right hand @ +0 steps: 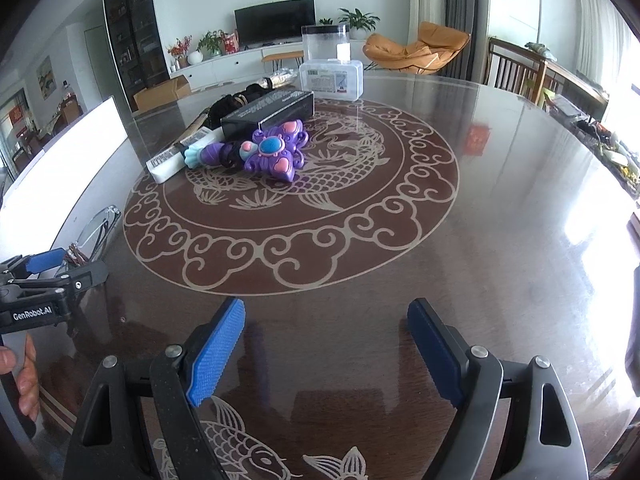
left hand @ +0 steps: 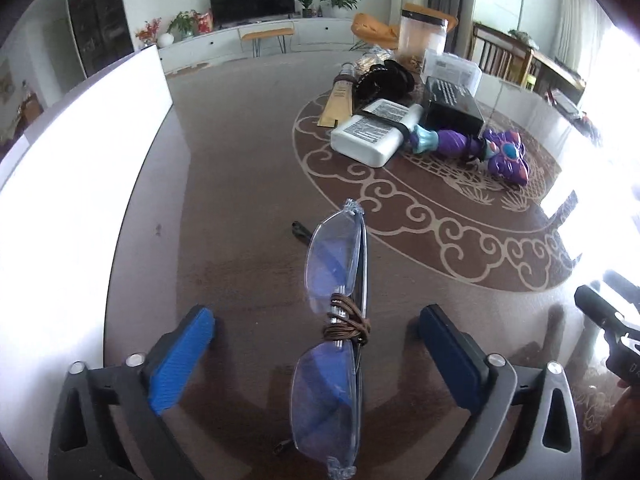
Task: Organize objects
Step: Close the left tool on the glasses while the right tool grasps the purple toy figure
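My left gripper (left hand: pixel 316 356) spread wide around the folded glasses (left hand: pixel 334 320) at lower centre — not touching, my right gripper (right hand: pixel 326 352) wide too, nothing between — purple toy (right hand: pixel 272 152) upper left.

Bench layout: glasses near the left edge, object cluster toward the far middle.

The folded glasses (left hand: pixel 336 332) lie on the bench (right hand: pixel 500 200), between the spread fingers (left hand: pixel 182 356) of the left gripper (left hand: pixel 320 360) and touching neither. A flat board (left hand: pixel 80 184) stands on the bench's left side, just beside the glasses. The cluster lies well beyond them: a flat pack (left hand: pixel 374 130) nearest, a toy wand (right hand: pixel 264 152) to its right, touching it, and a long box (right hand: pixel 268 114) directly behind the wand. A lidded case (right hand: pixel 332 80) sits behind the box, with a tall canister (right hand: pixel 326 42) behind the case. The right gripper (right hand: pixel 326 356) hovers over bare bench, well apart from the cluster, fingers spread.
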The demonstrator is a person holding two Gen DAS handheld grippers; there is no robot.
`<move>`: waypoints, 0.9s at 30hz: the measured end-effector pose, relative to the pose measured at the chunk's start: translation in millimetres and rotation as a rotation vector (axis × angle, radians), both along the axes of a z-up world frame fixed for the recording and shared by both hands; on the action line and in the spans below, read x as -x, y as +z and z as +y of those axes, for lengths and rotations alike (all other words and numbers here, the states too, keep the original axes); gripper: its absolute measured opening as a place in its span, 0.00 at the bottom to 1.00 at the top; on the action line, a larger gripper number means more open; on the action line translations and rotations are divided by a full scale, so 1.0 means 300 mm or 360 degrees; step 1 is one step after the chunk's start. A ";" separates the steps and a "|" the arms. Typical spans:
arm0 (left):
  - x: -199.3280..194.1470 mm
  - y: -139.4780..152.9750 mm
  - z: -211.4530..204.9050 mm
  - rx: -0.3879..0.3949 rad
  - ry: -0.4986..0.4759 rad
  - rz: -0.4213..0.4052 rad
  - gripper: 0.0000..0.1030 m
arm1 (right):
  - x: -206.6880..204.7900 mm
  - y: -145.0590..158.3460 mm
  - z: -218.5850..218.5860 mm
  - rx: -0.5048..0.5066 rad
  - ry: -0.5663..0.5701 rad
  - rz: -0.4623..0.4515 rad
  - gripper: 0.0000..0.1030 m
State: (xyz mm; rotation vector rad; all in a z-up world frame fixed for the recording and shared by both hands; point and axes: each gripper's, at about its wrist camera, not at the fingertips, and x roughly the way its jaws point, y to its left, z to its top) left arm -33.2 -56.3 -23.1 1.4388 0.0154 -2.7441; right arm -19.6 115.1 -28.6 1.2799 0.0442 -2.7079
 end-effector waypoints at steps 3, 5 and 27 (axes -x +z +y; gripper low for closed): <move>0.001 -0.001 -0.003 -0.0003 0.0004 0.0005 1.00 | 0.004 -0.004 -0.006 -0.0016 0.0015 -0.0016 0.87; 0.005 0.002 0.001 -0.0003 0.0004 0.0007 1.00 | 0.006 -0.006 -0.012 -0.0033 0.0022 -0.0021 0.88; 0.003 0.006 0.001 -0.0008 -0.0003 0.0009 1.00 | 0.516 0.033 -0.302 -0.0225 0.0784 -0.0430 0.63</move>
